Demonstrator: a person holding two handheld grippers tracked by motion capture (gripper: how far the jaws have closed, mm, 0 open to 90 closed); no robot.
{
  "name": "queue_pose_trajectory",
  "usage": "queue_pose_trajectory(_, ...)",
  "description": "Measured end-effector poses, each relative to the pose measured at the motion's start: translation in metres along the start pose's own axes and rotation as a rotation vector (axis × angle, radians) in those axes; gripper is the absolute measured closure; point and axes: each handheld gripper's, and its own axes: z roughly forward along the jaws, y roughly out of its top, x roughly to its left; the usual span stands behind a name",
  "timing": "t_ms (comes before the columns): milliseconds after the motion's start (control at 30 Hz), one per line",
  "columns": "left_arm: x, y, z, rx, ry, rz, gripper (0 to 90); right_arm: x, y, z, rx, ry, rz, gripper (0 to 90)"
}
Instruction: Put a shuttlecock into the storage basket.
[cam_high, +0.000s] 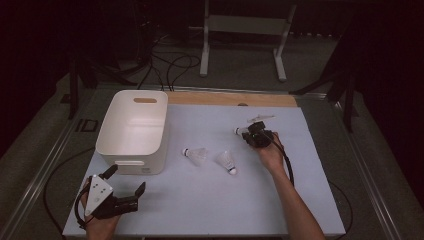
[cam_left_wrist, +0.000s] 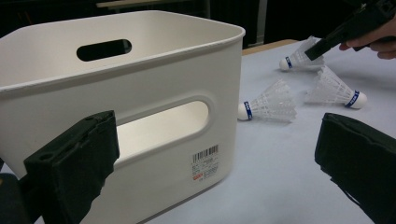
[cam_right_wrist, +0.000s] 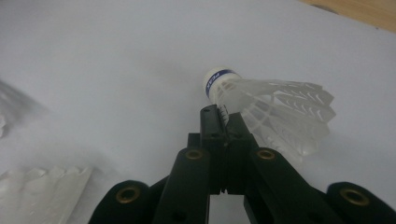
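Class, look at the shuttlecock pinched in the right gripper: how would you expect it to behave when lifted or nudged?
The shuttlecock is probably very light: its skirt is thin, see-through mesh. That skirt looks springy and crushable; the right gripper pinches it by the skirt's edge near the cork, so it may flex or slip. Nudged on the table, it would likely roll in a curve around its small cork end.

You see a smooth, matt white plastic bin (cam_left_wrist: 154, 70), 3 translucent white plastic shuttlecocks (cam_left_wrist: 271, 102) with ribbed skirts, matt black gripper jaws with brass-coloured rivets, and a pale matt tabletop (cam_high: 210, 200) edged in wood.
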Motion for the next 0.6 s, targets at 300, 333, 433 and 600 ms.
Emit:
queue_pose_trajectory(300,-0.001,0.000,0.001,0.002,-0.001,0.003,0.3,0.011,0.005,-0.016,0.003,0.004,-0.055,89.7)
queue_pose_trajectory(333,-0.001,0.000,0.001,0.002,-0.001,0.003,0.3,0.012,0.005,-0.018,0.007,0.004,-0.059,89.7)
queue_pose_trajectory(433,-0.001,0.000,0.001,0.002,0.000,0.003,0.3,0.014,0.006,-0.021,0.014,0.002,-0.069,89.7)
queue_pose_trajectory(600,-0.001,0.000,0.001,0.002,-0.001,0.002,0.3,0.018,0.007,-0.028,0.009,0.023,-0.079,89.7)
